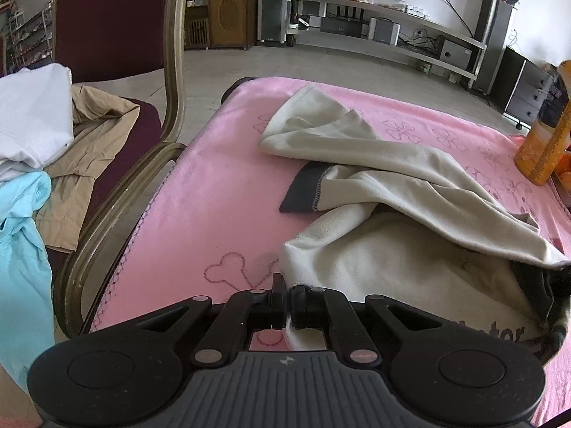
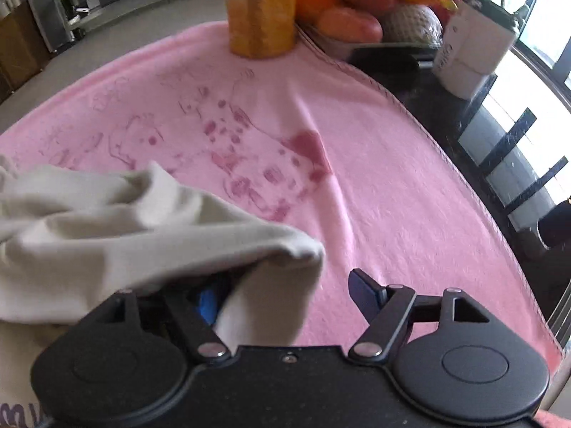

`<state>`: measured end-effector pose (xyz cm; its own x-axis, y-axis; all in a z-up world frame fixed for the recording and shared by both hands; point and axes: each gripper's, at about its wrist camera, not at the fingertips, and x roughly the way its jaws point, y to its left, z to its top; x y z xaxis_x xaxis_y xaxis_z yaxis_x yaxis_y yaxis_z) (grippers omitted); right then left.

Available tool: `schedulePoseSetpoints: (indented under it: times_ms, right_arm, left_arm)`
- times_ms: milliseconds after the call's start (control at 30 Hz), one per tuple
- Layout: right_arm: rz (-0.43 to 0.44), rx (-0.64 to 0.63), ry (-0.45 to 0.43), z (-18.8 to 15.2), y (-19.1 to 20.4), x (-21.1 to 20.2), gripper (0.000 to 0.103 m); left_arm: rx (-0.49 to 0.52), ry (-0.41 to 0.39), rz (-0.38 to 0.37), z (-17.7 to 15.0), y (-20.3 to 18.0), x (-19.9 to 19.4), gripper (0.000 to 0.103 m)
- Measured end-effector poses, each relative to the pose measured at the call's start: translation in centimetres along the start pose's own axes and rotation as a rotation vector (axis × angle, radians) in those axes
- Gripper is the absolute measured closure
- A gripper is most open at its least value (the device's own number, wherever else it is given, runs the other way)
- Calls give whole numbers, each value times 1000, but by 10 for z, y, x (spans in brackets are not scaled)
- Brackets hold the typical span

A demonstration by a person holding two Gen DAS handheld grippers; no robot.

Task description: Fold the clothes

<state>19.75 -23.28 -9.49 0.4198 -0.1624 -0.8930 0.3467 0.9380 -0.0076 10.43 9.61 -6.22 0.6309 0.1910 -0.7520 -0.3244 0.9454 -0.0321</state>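
Left tool pinches the cream garment, lettering "ter" visible; right tool spread wide.

The left wrist view sits low behind its gripper, close over the pink blanket, facing across it toward a far shelf wall, with a chair to the tool's left. The right wrist view sits just as low behind its gripper, facing a jar and fruit ahead. Both share the blanket, the cream garment and the jar.
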Motion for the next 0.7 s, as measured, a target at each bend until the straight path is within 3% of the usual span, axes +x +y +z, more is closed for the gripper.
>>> schedulePoseSetpoints:
  times_ms: [33, 67, 200, 333, 600, 667, 700]
  right_arm:
    - [-11, 9, -18, -3, -6, -4, 66]
    - [-13, 21, -32, -5, -15, -9, 68]
    - [50, 75, -47, -17, -61, -27, 68]
    - [226, 141, -51, -25, -95, -32, 65]
    - [365, 114, -125, -27, -80, -29, 67]
    - [392, 130, -130, -27, -78, -28, 71]
    - [386, 136, -147, -27, -78, -28, 84]
  left_arm:
    - [-1, 2, 2, 0, 0, -1, 99]
    - [-2, 3, 4, 0, 1, -1, 99]
    - [-7, 20, 8, -2, 5, -1, 99]
    - [11, 43, 8, -6, 3, 5, 97]
    - [57, 87, 3, -13, -2, 22, 94]
    - [68, 82, 6, -14, -3, 25, 102]
    - [73, 76, 8, -14, -4, 25, 101]
